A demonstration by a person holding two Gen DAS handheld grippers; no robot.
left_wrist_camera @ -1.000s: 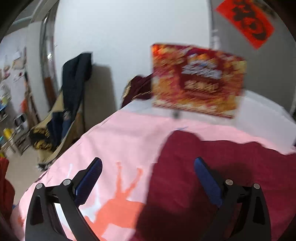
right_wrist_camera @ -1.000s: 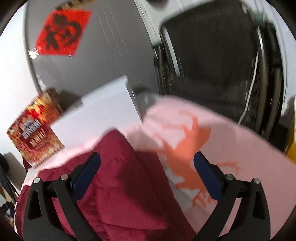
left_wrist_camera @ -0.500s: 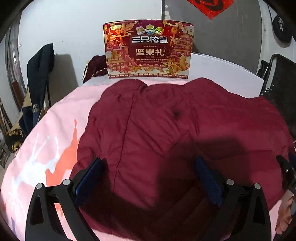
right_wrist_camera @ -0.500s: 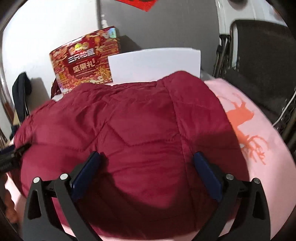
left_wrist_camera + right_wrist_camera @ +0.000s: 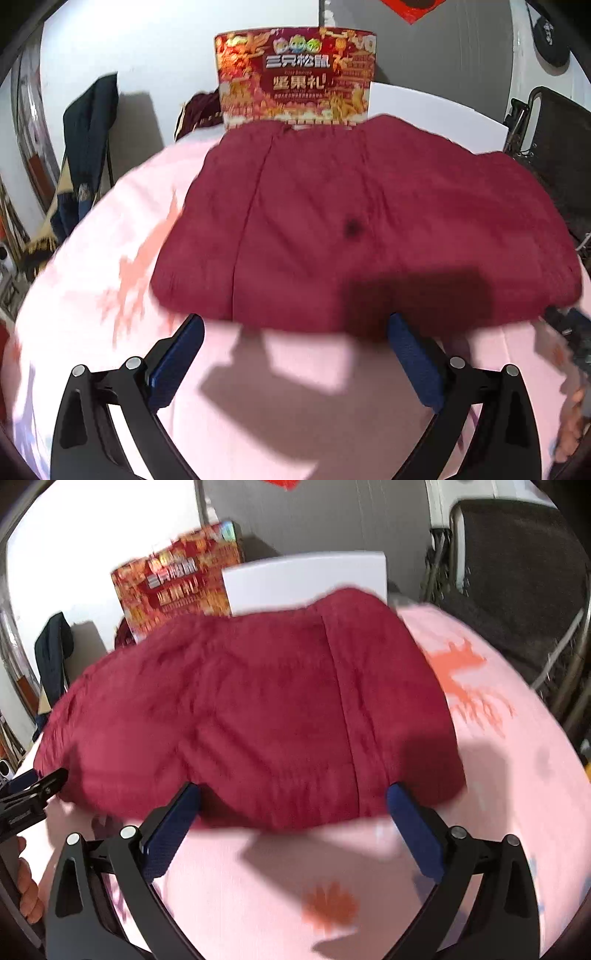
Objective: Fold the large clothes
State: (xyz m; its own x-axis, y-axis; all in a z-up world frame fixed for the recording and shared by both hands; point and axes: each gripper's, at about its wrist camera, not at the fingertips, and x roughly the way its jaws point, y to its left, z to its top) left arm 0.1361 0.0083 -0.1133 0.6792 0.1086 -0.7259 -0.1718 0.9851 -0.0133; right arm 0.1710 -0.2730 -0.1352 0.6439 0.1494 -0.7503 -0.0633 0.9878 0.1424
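Observation:
A dark red quilted garment (image 5: pixel 362 229) lies folded into a rough rectangle on a pink printed cloth (image 5: pixel 110 280). It also shows in the right wrist view (image 5: pixel 258 716). My left gripper (image 5: pixel 295 354) is open and empty, just in front of the garment's near edge. My right gripper (image 5: pixel 295 827) is open and empty, at the near edge of the garment's right part. The right gripper shows at the right edge of the left wrist view (image 5: pixel 569 332). The left gripper shows at the left edge of the right wrist view (image 5: pixel 33 794).
A red printed gift box (image 5: pixel 295 77) and a white board (image 5: pixel 306 579) stand behind the garment. A dark chair (image 5: pixel 517 576) is at the right. Dark clothes (image 5: pixel 88 147) hang at the left. The pink cloth (image 5: pixel 480 709) carries orange prints.
Both grippers swung from the sides to face the garment, then drew back toward me. The garment's near edge now lies ahead of the fingers instead of under them.

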